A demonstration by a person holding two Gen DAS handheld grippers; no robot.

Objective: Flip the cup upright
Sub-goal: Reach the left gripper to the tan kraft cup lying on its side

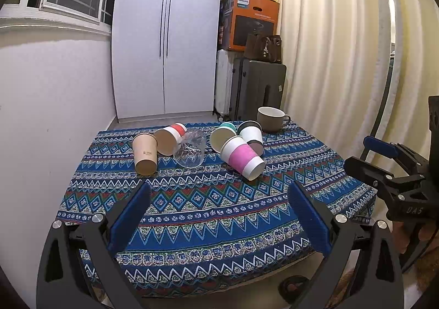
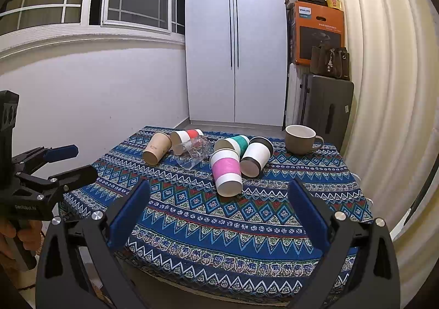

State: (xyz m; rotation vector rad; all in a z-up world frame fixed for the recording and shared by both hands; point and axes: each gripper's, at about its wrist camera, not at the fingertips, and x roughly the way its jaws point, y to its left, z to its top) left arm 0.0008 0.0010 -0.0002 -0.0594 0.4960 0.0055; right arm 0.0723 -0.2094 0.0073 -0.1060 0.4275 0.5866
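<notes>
Cups lie toppled on a patterned tablecloth (image 1: pixel 219 207), the pink-banded cup (image 2: pixel 226 171) nearest. Both the left gripper (image 1: pixel 219 215) and right gripper (image 2: pixel 219 215) gape, holding nothing. Only the right view shows the box (image 2: pixel 318 31) reading Philips.

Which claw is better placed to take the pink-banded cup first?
Probably right: the pink-banded cup lies on its side almost centred ahead of the open right claw; for the left claw it sits off to the right.

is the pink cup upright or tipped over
Tipped over: the pink cup lies on its side on the tablecloth, base toward the camera.
</notes>
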